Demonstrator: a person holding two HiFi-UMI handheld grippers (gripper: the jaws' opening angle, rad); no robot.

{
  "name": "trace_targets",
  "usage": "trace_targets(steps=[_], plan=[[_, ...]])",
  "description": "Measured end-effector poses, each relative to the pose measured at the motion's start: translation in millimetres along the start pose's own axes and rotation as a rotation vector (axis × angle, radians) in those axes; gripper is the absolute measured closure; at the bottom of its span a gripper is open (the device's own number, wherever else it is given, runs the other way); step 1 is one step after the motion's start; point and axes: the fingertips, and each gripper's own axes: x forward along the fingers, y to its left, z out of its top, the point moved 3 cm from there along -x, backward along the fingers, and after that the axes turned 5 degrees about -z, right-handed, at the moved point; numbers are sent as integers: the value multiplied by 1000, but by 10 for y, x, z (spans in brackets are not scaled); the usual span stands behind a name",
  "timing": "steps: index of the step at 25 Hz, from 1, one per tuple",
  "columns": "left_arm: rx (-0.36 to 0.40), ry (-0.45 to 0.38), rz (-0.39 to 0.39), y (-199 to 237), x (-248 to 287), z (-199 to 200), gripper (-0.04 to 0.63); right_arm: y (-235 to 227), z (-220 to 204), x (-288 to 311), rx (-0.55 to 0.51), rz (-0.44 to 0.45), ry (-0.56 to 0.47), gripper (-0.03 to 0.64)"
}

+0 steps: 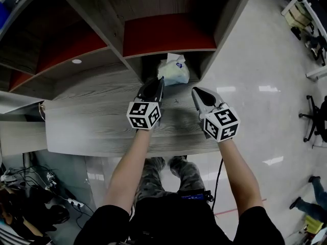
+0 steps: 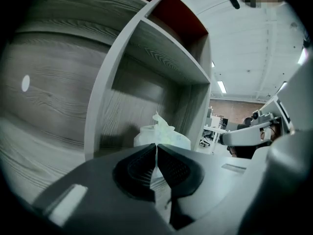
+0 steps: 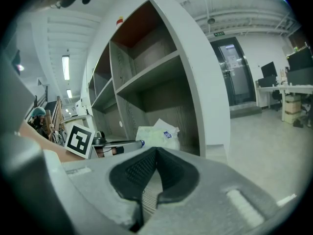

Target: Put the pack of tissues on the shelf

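The pack of tissues (image 1: 173,71) sits in the lowest opening of the shelf (image 1: 168,34), at the back of the bench (image 1: 92,121). The left hand-held gripper (image 1: 160,80), pressed together and empty, points at it, seemingly just short. The right hand-held gripper (image 1: 194,90), also closed and empty, lies just beside.

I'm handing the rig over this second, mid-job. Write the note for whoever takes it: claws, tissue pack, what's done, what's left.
Claws: the left claw is shut and empty. The right claw is shut and empty, level beside it over the wooden counter.
Things: the pack of tissues lies in the bottom compartment of the shelf, just ahead of both claws and touching neither.
Done: the pack appears placed.
Left: probably only drawing both claws clear.
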Motion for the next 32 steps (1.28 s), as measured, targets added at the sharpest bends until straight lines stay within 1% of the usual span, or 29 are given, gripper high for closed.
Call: trace_targets(steps=[6,11,16,21,24,28,31,32], plan=[[25,-21,44,75,229,114,588,-47,-22,62,11,1,1,617],[46,6,67,151,316,55,588,-57,-31,88,18,7,1,617],[53,40,61,146,291,-28,586,-84,-74,92,26,10,12,617],[83,74,48,111,278,-62,584,-73,-51,91,26,20,22,617],[94,92,47,104,269,-67,574,-67,-35,99,25,22,27,617],[89,119,35,101,241,-89,546,-52,-25,105,24,20,35,617],[85,138,19,69,210,-115,516,-38,-24,69,21,21,40,617],[85,144,12,55,198,-119,496,-33,-24,55,20,21,43,617]])
